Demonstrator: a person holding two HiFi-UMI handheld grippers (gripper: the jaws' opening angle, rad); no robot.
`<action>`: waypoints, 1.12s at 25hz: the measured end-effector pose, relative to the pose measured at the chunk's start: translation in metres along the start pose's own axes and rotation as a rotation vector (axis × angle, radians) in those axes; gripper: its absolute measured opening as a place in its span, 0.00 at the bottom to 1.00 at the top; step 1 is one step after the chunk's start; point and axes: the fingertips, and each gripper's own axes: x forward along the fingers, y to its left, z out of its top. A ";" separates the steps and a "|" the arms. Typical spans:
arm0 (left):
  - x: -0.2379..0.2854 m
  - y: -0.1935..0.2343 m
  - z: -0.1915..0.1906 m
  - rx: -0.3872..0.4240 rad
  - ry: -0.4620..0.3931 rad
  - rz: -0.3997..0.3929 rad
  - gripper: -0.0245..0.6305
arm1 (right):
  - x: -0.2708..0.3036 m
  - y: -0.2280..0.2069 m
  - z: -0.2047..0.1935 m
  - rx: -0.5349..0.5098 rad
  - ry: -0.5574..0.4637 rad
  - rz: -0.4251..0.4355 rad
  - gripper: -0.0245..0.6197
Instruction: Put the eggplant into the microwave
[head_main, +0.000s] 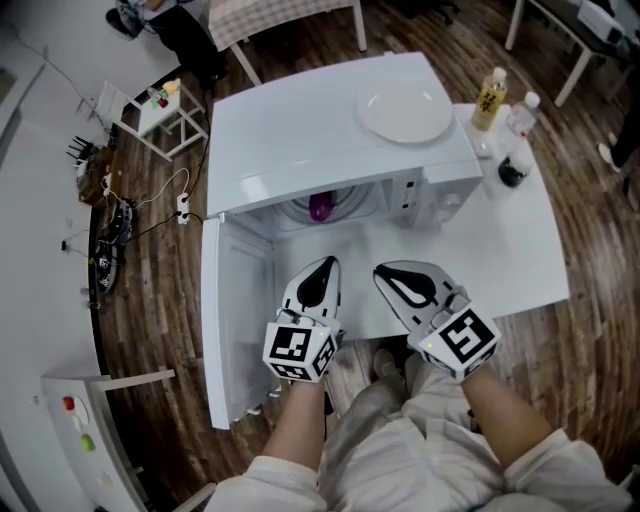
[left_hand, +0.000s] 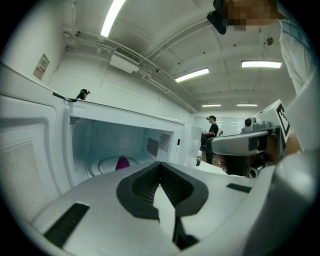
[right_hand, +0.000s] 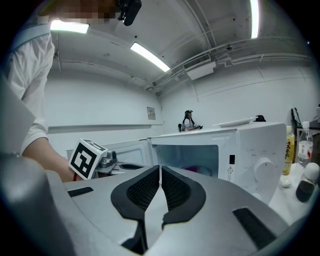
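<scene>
Dark wooden flooring is surrounding a white surface (head_main: 520, 250). The microwave (head_main: 330, 130) is occupying its far left part, with the door (head_main: 235, 320) hanging wide open along the left edge. The eggplant (head_main: 319, 208) is already lying inside the cavity on the turntable (left_hand: 102, 167), showing as a purple shape through the opening.

The left claw (head_main: 325, 268) and the right claw (head_main: 385, 272) are hovering side by side over the near edge of the surface, just in front of the opening. Each is holding its jaws pressed together, with nothing between them.

The placing itself is looking done, so the risks are probably lying in shutting the door. The left claw is sitting inside the door's arc, so swinging the door without clearing that claw first could be trapping it against the frame. A closed claw pushing on the smooth door panel could also be sliding off and leaving the door ajar. A hard shove could be jolting the whole oven. That could be shifting the plate (head_main: 406, 112) resting on its top, or rolling the eggplant toward the opening, though how firmly it is lying cannot be made out. The bottles (head_main: 489, 98) at the far right corner are standing well apart from both claws, so only a wide sweep of the right arm would be threatening them.
</scene>
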 end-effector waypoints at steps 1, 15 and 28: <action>-0.003 -0.003 0.001 0.000 -0.002 -0.009 0.04 | -0.001 0.001 0.001 0.000 -0.002 0.002 0.09; -0.036 -0.056 0.025 0.005 -0.040 -0.158 0.04 | -0.027 0.024 0.007 -0.010 0.024 0.061 0.09; -0.057 -0.100 0.042 0.014 -0.067 -0.271 0.04 | -0.059 0.039 0.014 -0.050 0.024 0.095 0.09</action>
